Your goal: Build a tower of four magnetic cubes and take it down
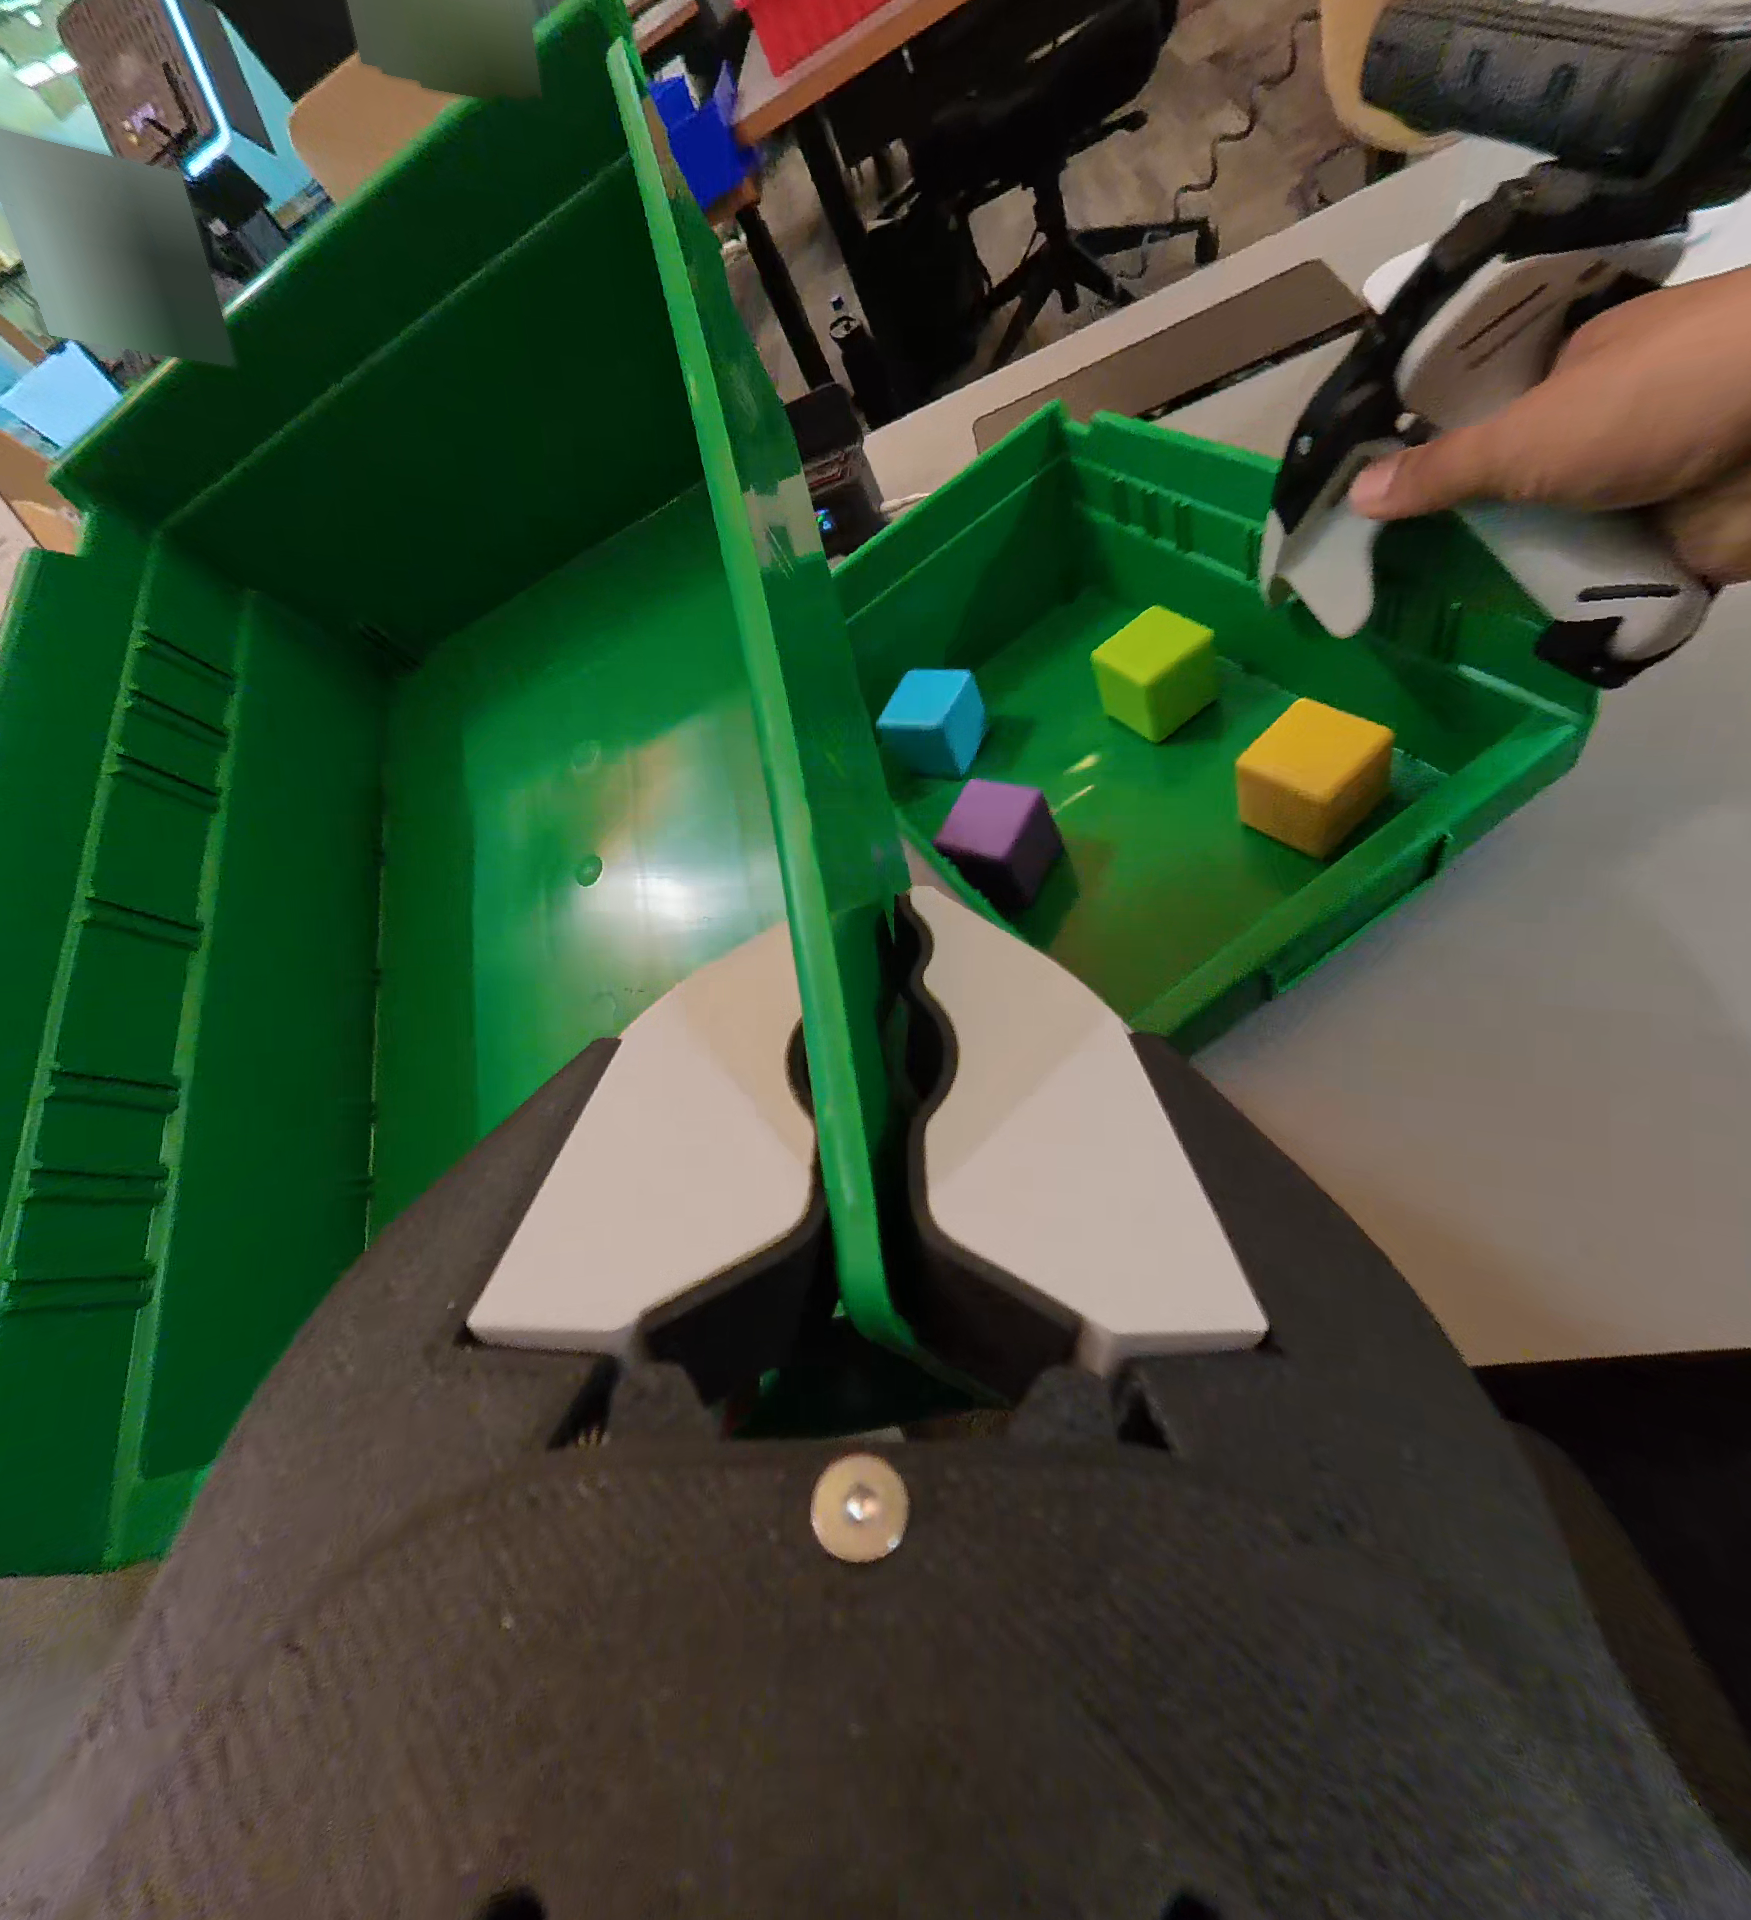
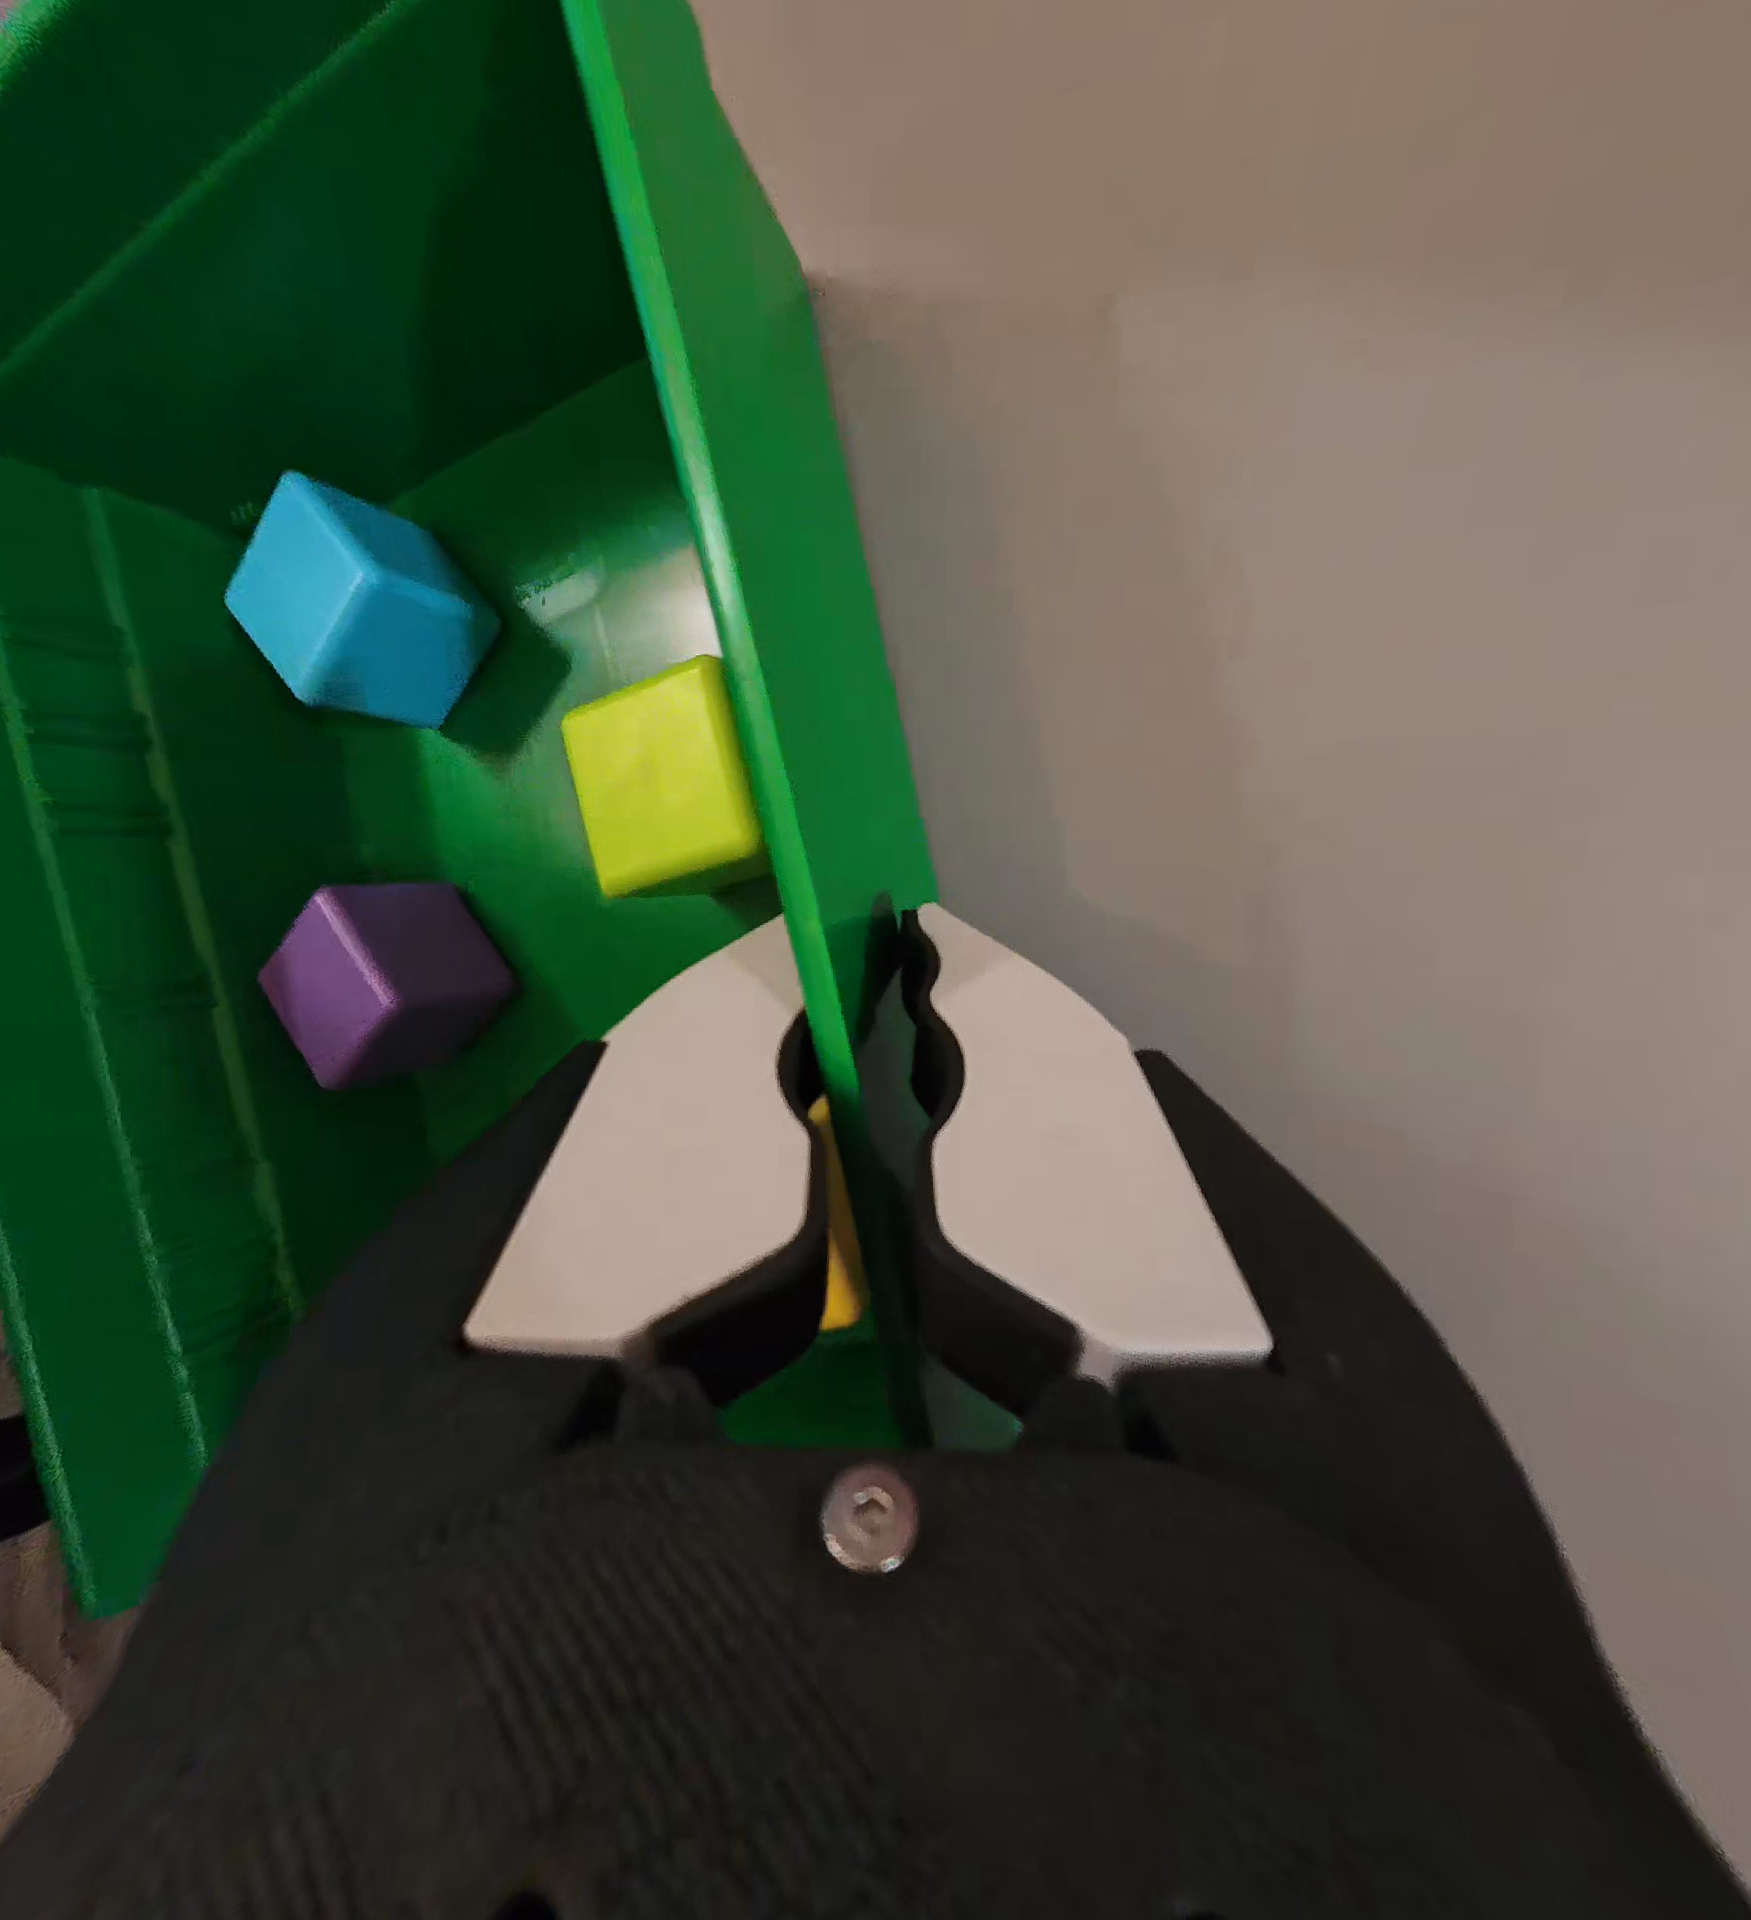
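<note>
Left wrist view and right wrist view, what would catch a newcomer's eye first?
Two green bins: the left gripper clamps the wall of the empty green bin, and the right gripper clamps the wall of the second green bin. That one holds four cubes: blue cube, lime cube, purple cube, yellow cube.

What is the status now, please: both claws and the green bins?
Left claw shut on empty green bin wall. Right claw shut on second green bin wall; blue cube, lime cube, purple cube, yellow cube inside.
</note>
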Motion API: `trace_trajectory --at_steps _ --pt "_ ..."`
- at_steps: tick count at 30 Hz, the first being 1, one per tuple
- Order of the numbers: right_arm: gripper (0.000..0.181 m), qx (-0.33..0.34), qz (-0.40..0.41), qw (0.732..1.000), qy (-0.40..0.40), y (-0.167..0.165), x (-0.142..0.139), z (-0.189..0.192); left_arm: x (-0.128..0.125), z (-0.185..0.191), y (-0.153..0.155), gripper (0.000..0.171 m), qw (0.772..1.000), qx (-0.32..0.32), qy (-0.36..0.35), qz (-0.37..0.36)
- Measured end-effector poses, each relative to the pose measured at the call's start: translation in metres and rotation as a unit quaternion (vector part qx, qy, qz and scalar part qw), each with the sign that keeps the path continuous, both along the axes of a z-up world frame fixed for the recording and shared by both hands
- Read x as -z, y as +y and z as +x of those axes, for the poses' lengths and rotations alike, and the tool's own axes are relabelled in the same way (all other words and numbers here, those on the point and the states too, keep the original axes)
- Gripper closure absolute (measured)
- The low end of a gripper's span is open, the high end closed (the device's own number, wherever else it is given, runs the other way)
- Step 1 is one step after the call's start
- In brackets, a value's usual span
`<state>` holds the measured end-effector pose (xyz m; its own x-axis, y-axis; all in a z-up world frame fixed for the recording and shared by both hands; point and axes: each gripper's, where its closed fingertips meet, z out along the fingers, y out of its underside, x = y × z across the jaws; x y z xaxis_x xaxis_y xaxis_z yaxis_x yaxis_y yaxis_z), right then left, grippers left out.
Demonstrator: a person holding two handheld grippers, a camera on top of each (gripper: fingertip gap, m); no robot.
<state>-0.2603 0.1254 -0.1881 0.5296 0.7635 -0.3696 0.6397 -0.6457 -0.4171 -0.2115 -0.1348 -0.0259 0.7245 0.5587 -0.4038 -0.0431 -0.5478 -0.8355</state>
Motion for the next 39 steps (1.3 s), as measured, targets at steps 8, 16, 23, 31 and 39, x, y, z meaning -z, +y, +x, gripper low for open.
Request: trace_trajectory --at_steps 8,16,23,31,39 --pt "0.156 -0.065 -0.046 0.996 0.038 -0.052 -0.008 -0.018 0.010 -0.002 -0.018 0.166 0.999 -0.014 -0.027 0.010" --pt "0.150 -0.121 -0.124 0.958 0.228 -0.051 -0.075 0.023 0.003 -0.001 -0.021 0.165 1.000 -0.017 -0.003 0.015" --pt "0.181 -0.127 -0.031 0.969 0.208 -0.039 -0.033 0.063 0.008 0.002 -0.009 0.164 1.000 -0.002 0.003 -0.005" --pt "0.181 -0.156 0.007 0.969 0.193 -0.094 -0.012 0.043 0.000 0.005 -0.008 0.164 1.000 0.004 0.017 0.002" --pt "0.181 -0.172 -0.032 0.962 0.211 -0.102 -0.025 0.032 -0.001 0.014 -0.002 0.164 1.000 0.022 0.006 0.014"
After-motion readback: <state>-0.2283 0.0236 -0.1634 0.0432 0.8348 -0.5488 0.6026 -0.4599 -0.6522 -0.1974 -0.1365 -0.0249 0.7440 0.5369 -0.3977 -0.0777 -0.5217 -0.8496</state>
